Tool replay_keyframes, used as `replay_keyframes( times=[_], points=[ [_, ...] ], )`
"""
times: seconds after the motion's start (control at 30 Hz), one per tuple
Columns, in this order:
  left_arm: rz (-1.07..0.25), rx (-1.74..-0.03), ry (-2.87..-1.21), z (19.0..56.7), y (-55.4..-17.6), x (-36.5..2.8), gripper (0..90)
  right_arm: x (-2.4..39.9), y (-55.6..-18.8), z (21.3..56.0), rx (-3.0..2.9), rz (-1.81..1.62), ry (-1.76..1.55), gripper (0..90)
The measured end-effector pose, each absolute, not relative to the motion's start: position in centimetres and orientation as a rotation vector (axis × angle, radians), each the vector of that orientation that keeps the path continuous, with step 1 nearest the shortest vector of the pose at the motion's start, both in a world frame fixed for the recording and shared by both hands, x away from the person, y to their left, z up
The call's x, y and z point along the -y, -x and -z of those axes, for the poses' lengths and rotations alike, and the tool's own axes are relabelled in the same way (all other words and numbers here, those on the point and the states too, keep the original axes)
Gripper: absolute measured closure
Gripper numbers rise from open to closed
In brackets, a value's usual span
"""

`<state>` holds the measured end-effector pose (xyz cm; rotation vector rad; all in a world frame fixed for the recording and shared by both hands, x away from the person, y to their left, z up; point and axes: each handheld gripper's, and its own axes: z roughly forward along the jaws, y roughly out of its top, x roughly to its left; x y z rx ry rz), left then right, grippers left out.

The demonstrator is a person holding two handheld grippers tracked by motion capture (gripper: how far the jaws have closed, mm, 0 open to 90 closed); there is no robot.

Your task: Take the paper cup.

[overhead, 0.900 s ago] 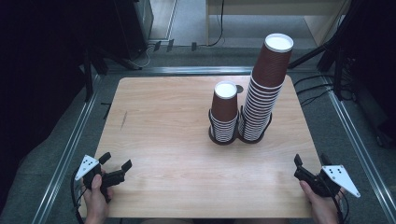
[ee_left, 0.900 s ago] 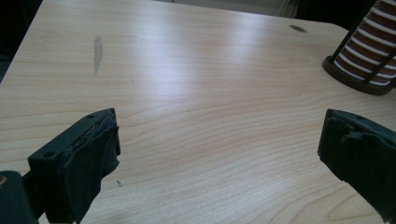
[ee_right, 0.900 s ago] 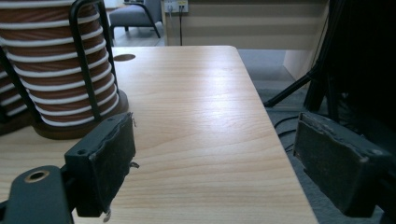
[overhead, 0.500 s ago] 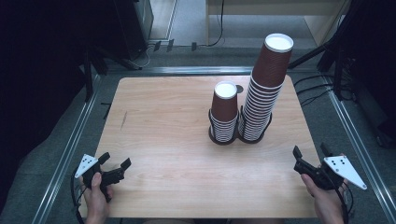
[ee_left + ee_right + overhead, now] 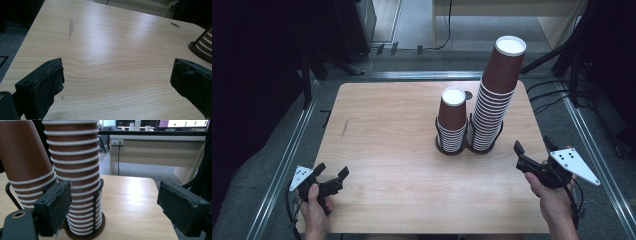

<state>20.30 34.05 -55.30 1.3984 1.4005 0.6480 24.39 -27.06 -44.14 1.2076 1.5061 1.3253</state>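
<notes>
At the frame's right, the right gripper (image 5: 532, 156) faces the tall paper-cup stack (image 5: 495, 107), fingers apart; light, crushable cups, so pinch the top cup's wall gently.

overhead view, tool views share table (image 5: 402, 150)

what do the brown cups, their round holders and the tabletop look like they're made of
Brown stacked cups: probably paper, matte ribbed walls with white rolled rims. Dark round wire holders: likely metal rods on a dark disc base; the base material is unclear. Light wooden tabletop: wood or wood-look laminate, with visible grain and a soft sheen.
</notes>
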Motion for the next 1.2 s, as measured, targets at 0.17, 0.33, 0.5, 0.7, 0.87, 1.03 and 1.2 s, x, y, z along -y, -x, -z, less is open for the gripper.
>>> replay_keyframes(
  times=[0.17,0.33,0.5,0.7,0.87,1.03,1.2],
  points=[
    [-0.627,-1.397,-1.379,55.3,-20.3,-34.4,0.0,26.3,-25.2,42.2,-1.495,-1.344,-1.211,12.6],
    [-0.637,-1.394,-1.382,55.3,-20.3,-34.3,0.0,25.5,-26.0,41.2,-1.491,-1.361,-1.224,13.0],
    [-0.666,-1.384,-1.402,55.3,-20.2,-34.1,0.0,24.4,-26.9,40.0,-1.51,-1.364,-1.213,13.0],
    [-0.678,-1.39,-1.413,55.3,-20.3,-33.9,0.0,23.2,-27.7,38.5,-1.52,-1.376,-1.182,13.0],
    [-0.676,-1.392,-1.416,55.3,-20.3,-33.8,0.0,22.4,-28.3,37.8,-1.525,-1.387,-1.171,13.0],
    [-0.669,-1.389,-1.423,55.3,-20.4,-33.8,0.0,21.3,-29.3,36.6,-1.514,-1.41,-1.156,13.0],
    [-0.655,-1.384,-1.425,55.3,-20.4,-33.9,0.0,20.6,-30.3,35.4,-1.491,-1.423,-1.16,12.5]
  ],
)
